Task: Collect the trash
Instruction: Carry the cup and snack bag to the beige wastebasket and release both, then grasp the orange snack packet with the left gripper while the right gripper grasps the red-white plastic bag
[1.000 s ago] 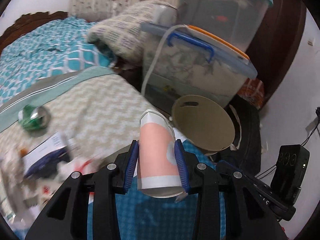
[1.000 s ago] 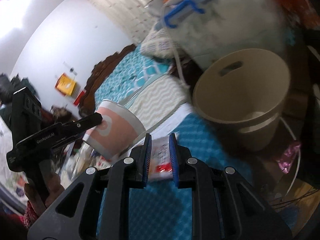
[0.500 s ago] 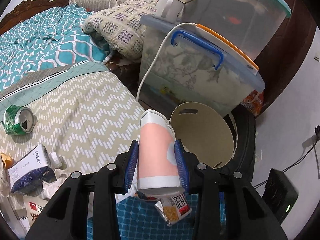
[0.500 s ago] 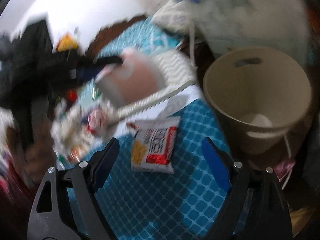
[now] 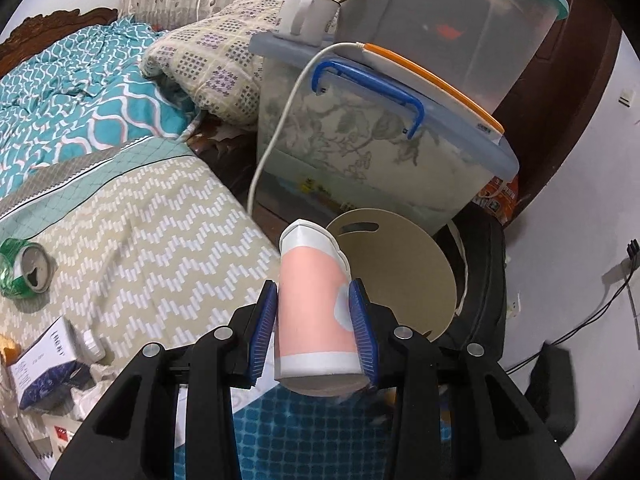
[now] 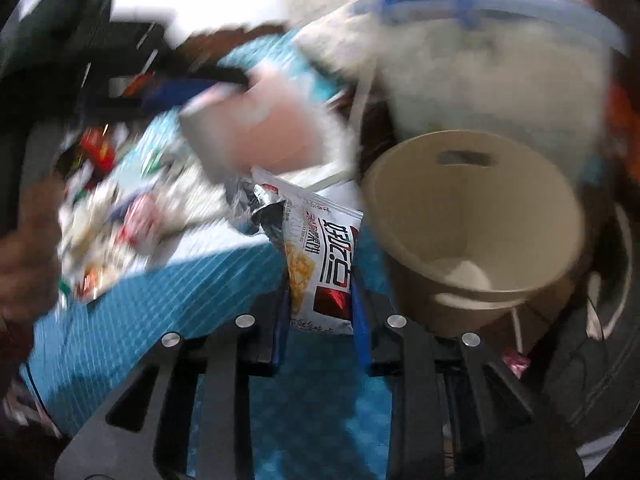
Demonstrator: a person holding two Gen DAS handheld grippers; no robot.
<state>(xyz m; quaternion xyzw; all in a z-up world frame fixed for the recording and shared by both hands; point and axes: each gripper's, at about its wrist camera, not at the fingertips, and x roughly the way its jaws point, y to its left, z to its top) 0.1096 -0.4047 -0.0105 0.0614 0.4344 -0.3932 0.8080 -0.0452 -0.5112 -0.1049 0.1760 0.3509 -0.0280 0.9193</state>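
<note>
My left gripper [image 5: 316, 302] is shut on a pink and white paper cup [image 5: 314, 312], held on its side near the bed's edge, just left of the beige trash bin [image 5: 408, 276]. My right gripper [image 6: 320, 300] is shut on a white snack packet [image 6: 324, 264] with red and black print, held just left of the beige bin [image 6: 480, 224]. The bin has a white scrap at its bottom. The pink cup [image 6: 260, 132] shows blurred in the right wrist view.
Trash lies on the bed: a crushed green can [image 5: 26, 270], a blue and white carton [image 5: 48, 364], crumpled paper. A clear storage box with a blue handle [image 5: 384, 152] stands behind the bin, a white cable hanging down it. A black tyre [image 5: 484, 280] rings the bin.
The right gripper was shut on the packet, opened and let it lie on the blue cloth, then shut on it again and lifted it. The left gripper kept hold of the cup.
</note>
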